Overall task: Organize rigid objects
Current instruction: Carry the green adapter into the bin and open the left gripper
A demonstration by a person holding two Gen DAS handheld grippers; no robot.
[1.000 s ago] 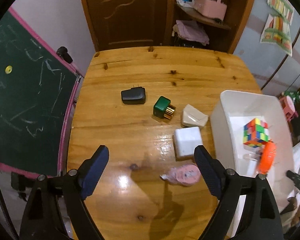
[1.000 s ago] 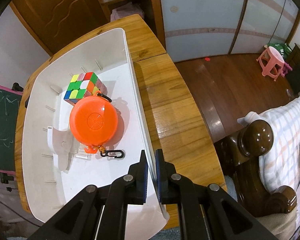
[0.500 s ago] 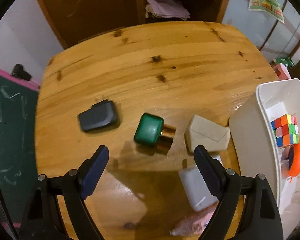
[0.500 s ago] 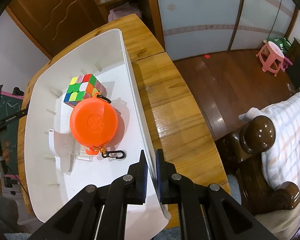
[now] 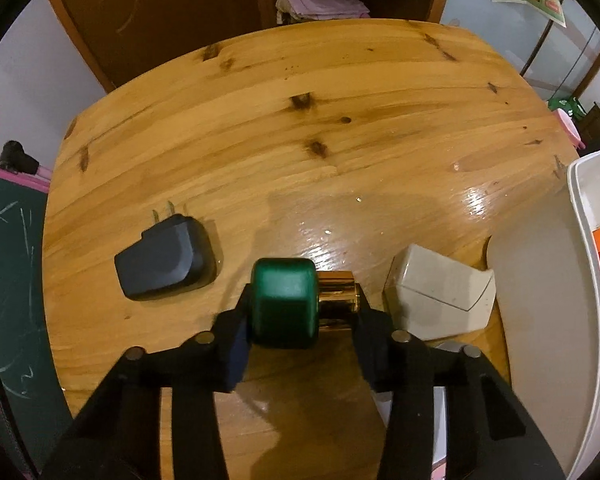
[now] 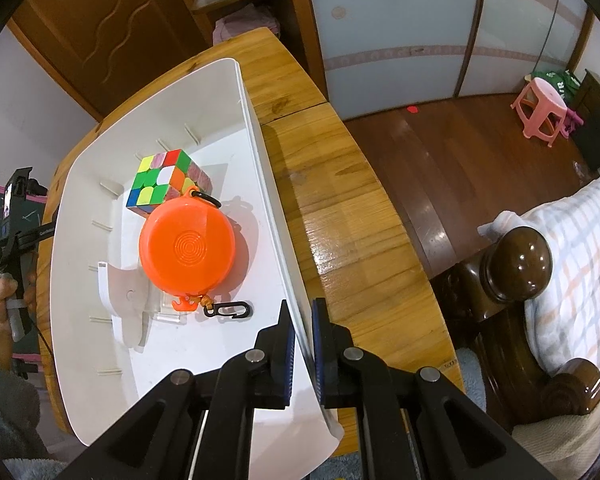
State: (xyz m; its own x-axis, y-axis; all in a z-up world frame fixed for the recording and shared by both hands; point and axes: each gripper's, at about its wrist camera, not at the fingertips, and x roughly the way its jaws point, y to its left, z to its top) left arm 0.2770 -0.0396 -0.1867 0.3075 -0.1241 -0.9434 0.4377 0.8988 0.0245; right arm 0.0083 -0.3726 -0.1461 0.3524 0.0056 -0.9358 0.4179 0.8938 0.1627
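A green block with a gold end lies on the wooden table. My left gripper points down over it, its jaws closing, one pad against the green side and the other against the gold end. A black plug adapter lies just to its left, and a pale grey box just to its right. My right gripper is shut on the near right wall of the white bin. In the bin are a colour cube, an orange round case and a white plastic piece.
The bin's outer wall stands right of the grey box. A black clip lies in the bin. A person's hand holds the left gripper's handle. A chalkboard stands off the table's left edge, a bedpost to the right.
My left gripper came down and forward over the green block, and its wide jaws closed in around it. The right gripper stayed on the bin wall.
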